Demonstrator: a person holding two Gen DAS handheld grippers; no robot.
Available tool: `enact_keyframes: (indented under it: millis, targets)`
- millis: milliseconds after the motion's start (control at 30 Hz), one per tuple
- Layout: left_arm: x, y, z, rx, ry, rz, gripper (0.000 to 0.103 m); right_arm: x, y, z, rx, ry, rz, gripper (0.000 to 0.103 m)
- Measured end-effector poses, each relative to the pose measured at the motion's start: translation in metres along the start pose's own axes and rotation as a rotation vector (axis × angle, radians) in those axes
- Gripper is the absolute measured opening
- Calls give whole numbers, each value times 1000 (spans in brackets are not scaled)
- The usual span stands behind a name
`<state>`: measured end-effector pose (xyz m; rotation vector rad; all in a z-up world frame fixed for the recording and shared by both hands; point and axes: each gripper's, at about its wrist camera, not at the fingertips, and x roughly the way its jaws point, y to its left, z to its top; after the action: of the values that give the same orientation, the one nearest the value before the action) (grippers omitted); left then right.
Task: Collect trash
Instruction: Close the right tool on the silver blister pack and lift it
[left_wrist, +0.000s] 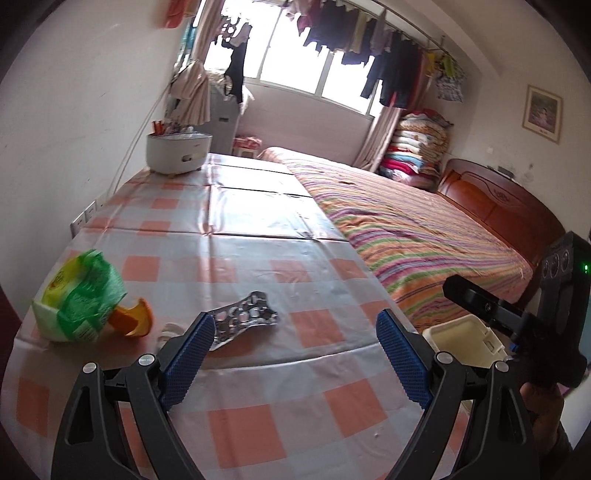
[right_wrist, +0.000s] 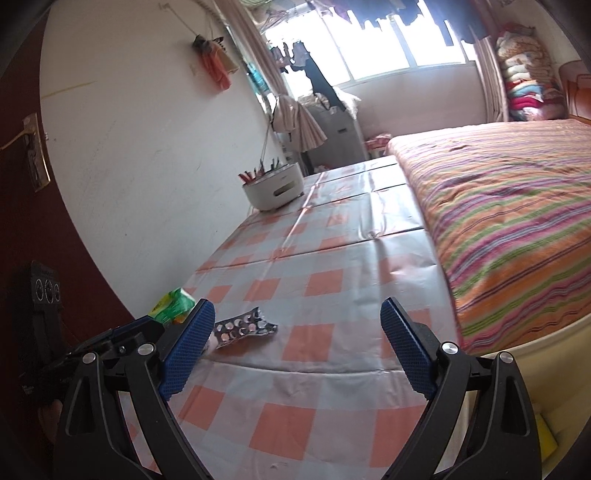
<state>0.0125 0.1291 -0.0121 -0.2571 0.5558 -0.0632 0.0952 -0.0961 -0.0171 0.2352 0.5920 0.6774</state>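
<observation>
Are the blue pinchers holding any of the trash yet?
No. The left gripper and right gripper are both open with nothing between them. The silver pill sheet lies on the table, untouched.

A lived-in home bedroom. A bed (left_wrist: 417, 236) with a striped cover and wooden headboard (left_wrist: 498, 206) fills the right of the frame, folded quilts (left_wrist: 413, 147) stacked behind it. Laundry (left_wrist: 369, 33) hangs across the window (left_wrist: 295, 66) at top, and a checked tablecloth (left_wrist: 236, 229) spreads centre-left.
</observation>
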Motion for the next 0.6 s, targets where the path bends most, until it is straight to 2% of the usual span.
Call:
enact_keyframes:
  millis: [367, 533, 600]
  targets:
    - [-18, 55, 1, -99, -32, 82, 87, 56, 37, -14, -89, 139, 98, 90]
    - [-24, 79, 0, -158, -43, 117, 87, 82, 57, -28, -137, 219, 169, 90]
    - [-27, 90, 0, -188, -47, 127, 87, 91, 69, -31, -192, 266, 207, 90]
